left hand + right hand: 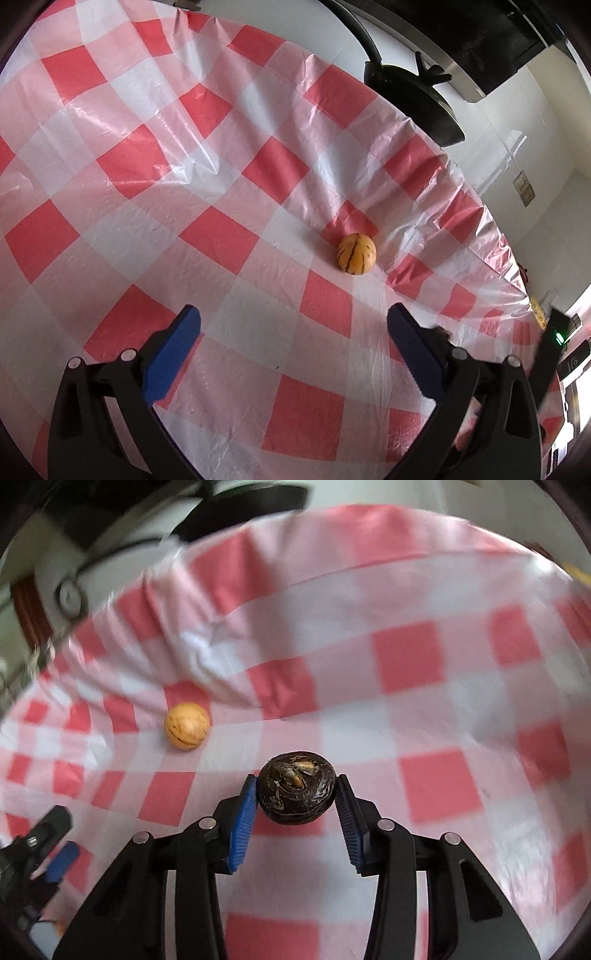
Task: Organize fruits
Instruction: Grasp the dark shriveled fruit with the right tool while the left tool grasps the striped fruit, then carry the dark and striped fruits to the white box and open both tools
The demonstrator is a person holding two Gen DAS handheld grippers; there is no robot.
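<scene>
In the left wrist view, the left tool [293,323] is hanging wide open and empty over the table [110,206], while the striped orange fruit [356,253] is lying ahead near the far edge.

In the right wrist view, the right tool [296,792] is pinching a dark round fruit [296,787] between its blue pads; judging by its roundness, keeping the squeeze centred and carrying it level should stop it slipping.
</scene>
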